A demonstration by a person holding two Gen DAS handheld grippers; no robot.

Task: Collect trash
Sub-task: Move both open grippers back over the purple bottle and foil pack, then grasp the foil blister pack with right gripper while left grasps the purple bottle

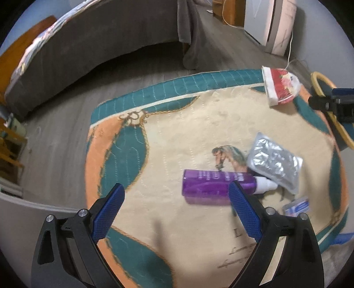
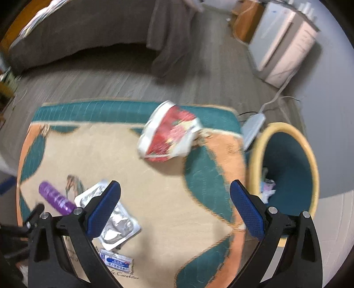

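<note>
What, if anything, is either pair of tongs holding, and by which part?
Nothing. The left tongs and right tongs are both open and empty, above the rug.

A quilted rug point(image 1: 181, 137) in cream, teal and orange is spread on grey wood-look flooring point(image 1: 137, 73); a small horse-head motif point(image 1: 230, 158) is printed near its middle, and lines of script lettering point(image 2: 127, 275) are seen along its near edge. Beyond the rug, a bed with a grey-brown skirt point(image 1: 88, 46) is set along the far side, and a patterned cover point(image 1: 39, 42) is laid on top. A white appliance, possibly a floor-standing air conditioner point(image 2: 285, 44), is placed against the wall, with a wooden cabinet point(image 2: 247, 20) beside it. A white power strip point(image 2: 254, 126) is laid on the floor just past the rug's corner.
</note>
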